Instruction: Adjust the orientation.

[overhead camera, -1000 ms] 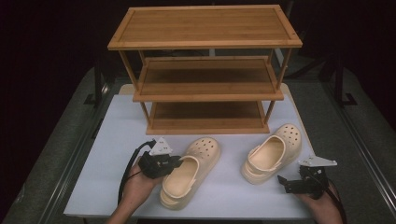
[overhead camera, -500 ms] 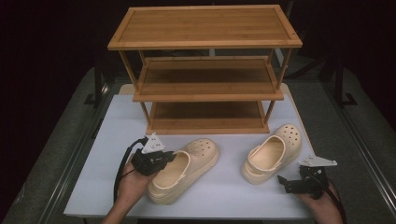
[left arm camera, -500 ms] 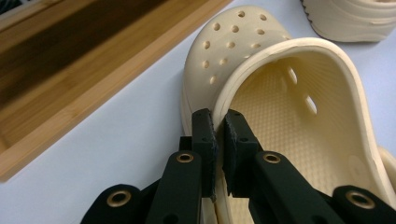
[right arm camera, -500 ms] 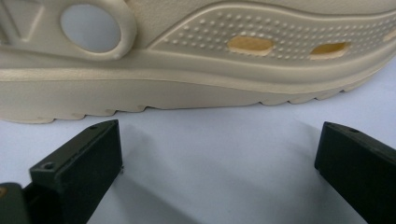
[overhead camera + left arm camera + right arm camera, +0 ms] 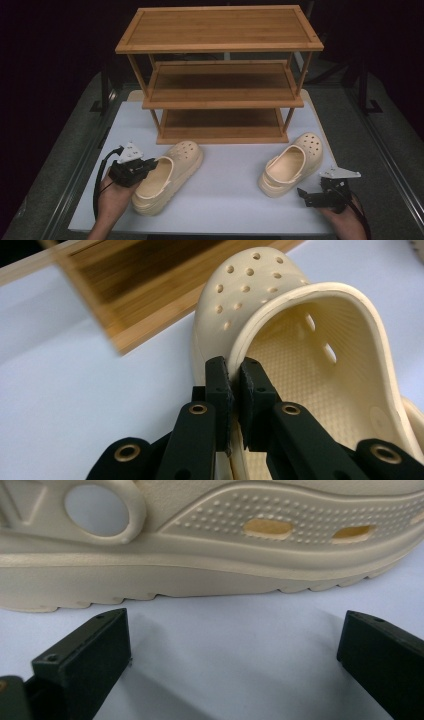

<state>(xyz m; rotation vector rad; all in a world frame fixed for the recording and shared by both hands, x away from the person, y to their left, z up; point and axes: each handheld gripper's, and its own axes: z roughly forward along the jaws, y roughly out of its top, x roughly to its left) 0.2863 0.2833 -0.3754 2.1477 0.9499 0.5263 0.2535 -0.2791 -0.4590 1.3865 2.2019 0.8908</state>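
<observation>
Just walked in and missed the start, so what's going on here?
A person works two handheld grippers at a white table with a wooden shoe rack. The left gripper is clamped on the rim of one cream clog, tilting it. The right gripper sits open beside the other clog, not touching it. The rack's shelves are bare.

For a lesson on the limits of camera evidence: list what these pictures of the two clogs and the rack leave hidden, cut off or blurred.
- Left clog: in the high view the left gripper and hand cover its near side.
- Left clog's heel: cut off by the bottom edge in the left gripper view.
- Right clog: toe and heel cut off by the edges in the right gripper view.
- Rack: blurred in the left gripper view; its lower shelves are shadowed in the high view.
</observation>
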